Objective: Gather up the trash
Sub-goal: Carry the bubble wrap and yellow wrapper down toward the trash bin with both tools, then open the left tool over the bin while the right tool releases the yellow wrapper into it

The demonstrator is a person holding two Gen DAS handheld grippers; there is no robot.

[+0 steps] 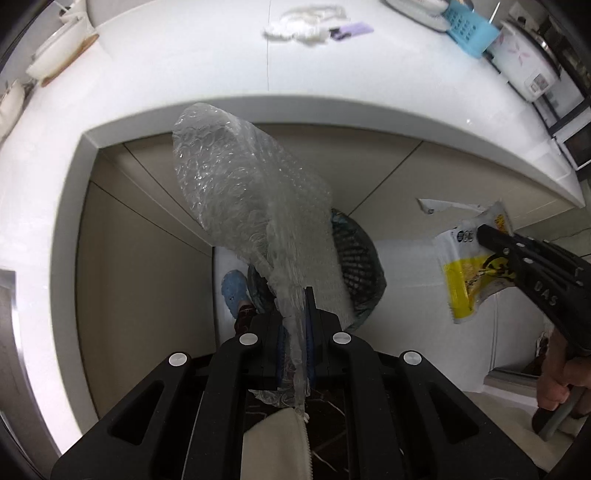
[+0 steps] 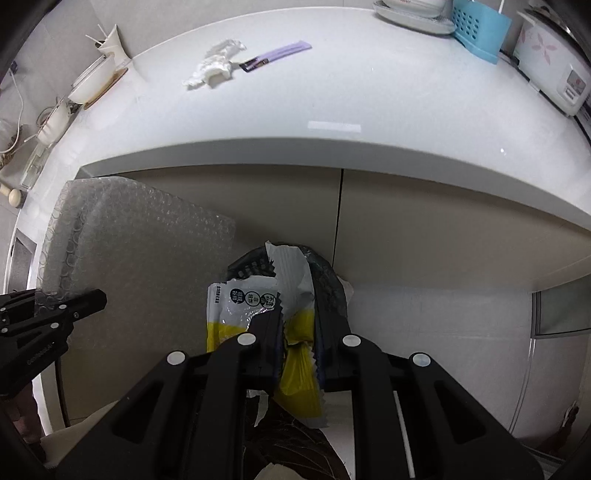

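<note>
Left wrist view: my left fingers (image 1: 295, 332) are pressed together on the tail of a sheet of bubble wrap (image 1: 236, 192), which balloons out ahead of them, off the counter (image 1: 221, 74) and in front of the cabinet doors. Directly below the wrap sits the black mesh bin (image 1: 360, 254) on the floor, half hidden by it. Off to the right, my right fingers (image 1: 491, 240) are pinching a yellow-and-white snack wrapper (image 1: 461, 273), also clear of the counter.

From the right wrist view the same grip shows close up — the right fingers are clamped on the crumpled yellow end of the snack wrapper, its torn white top standing up over the bin's dark rim. The bubble wrap hangs to the left, near the left fingers.

So I judge the task to be partway through: two pieces are picked up and held above or just beside the bin, but neither is in it yet. Both fingers point steeply down, which fits a drop as the step in hand. I cannot tell how much the bin already holds.

What is left shows on the counter — a crumpled white tissue (image 2: 214, 62) and, just beside it, a purple sachet (image 2: 280, 55). Both lie well apart from the dishes and the blue basket (image 2: 480, 29), which I take not to be trash. After the drop, those two pieces should be the remaining pickups.
</note>
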